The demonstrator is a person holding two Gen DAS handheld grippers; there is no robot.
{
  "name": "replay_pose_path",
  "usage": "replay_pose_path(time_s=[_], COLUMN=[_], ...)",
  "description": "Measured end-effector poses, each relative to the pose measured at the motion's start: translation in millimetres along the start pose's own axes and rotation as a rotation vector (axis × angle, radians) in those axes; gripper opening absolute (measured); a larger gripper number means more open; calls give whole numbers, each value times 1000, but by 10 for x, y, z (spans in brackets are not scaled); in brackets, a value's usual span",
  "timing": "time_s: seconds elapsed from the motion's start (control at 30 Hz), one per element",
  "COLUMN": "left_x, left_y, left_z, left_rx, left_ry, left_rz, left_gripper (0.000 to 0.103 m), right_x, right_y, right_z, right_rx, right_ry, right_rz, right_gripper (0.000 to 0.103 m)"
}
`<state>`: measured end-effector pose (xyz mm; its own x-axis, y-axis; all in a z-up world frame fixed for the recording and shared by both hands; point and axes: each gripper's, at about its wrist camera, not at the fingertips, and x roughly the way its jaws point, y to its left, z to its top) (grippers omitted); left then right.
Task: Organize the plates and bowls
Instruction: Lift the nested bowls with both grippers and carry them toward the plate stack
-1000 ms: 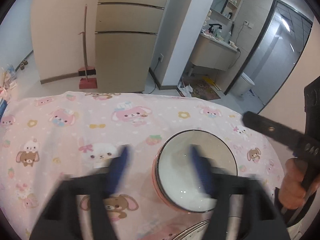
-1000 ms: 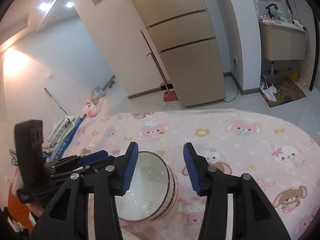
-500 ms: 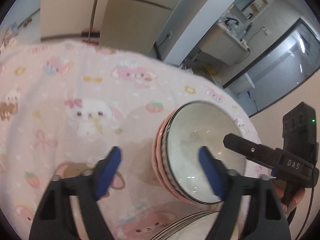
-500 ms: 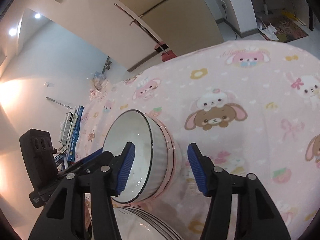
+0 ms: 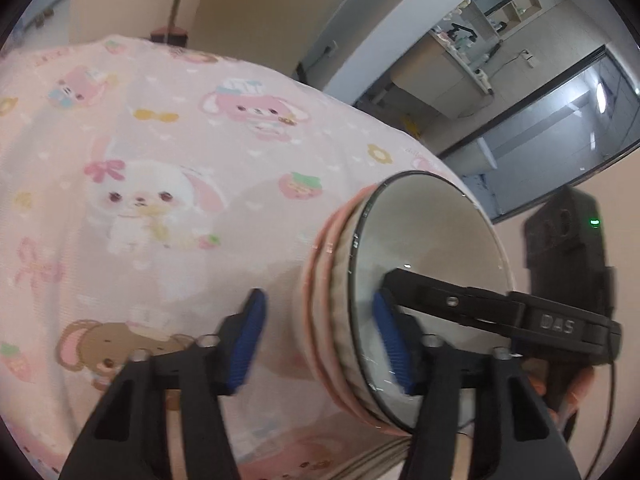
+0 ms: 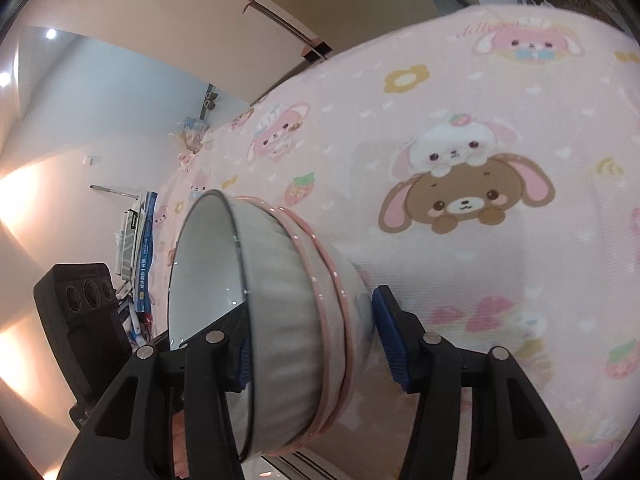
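Note:
A white ribbed bowl with a dark rim point(image 5: 420, 232) sits nested in pink-rimmed bowls point(image 5: 320, 280) on the pink cartoon tablecloth point(image 5: 60, 160). My left gripper point(image 5: 320, 320) straddles the stack's near wall with its jaws closing. One pad is inside the white bowl; the outer pad is still a gap away from the wall. In the right wrist view the same bowl stack point(image 6: 280, 280) sits between the closing jaws of my right gripper point(image 6: 312, 328), inner pad in the bowl and outer pad close against the wall. The right gripper's finger point(image 5: 460, 300) reaches into the bowl from the opposite side.
Rims of stacked plates point(image 5: 360, 456) show just below the bowls, also as plate rims point(image 6: 288, 464) in the right wrist view. A person's hand point(image 5: 576, 388) holds the right gripper. The left gripper's black body point(image 6: 80, 312) is at the left. The tablecloth point(image 6: 520, 100) stretches away behind.
Both grippers have come down and rolled onto the bowl stack, so the bowls fill more of each view. The left jaws have narrowed markedly. Each gripper now has one finger inside the white bowl.

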<state>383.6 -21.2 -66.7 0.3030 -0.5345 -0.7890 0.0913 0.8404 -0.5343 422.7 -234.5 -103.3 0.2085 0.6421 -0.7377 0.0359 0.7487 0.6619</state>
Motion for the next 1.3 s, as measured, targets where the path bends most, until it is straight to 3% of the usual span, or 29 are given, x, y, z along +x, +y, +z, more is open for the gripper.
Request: replay_pose_path(time_s=[0.1,0.4,0.63,0.97,1.3], left_x=[9,59,60,-372,-884], left_y=[-58,-139,-173,-419,-673], left_z=[13,54,63,100,-149], left_rx=[19,25,19,56,77], left_ry=[8,29,22,-33,-70], left_rz=[8,14,21,18,8], left_gripper=[45,47,47,47,47], right_x=[31,-18,-52,-396,-788], right_y=[-77,-218,-194,127,426], right_z=[40,-5,-41,-81,-389], right_rx=[48,105,115,87,45], right_ry=[48,72,84,21,-24], right_rz=[39,104,108,126,123], right_gripper=[47,45,45,45,45])
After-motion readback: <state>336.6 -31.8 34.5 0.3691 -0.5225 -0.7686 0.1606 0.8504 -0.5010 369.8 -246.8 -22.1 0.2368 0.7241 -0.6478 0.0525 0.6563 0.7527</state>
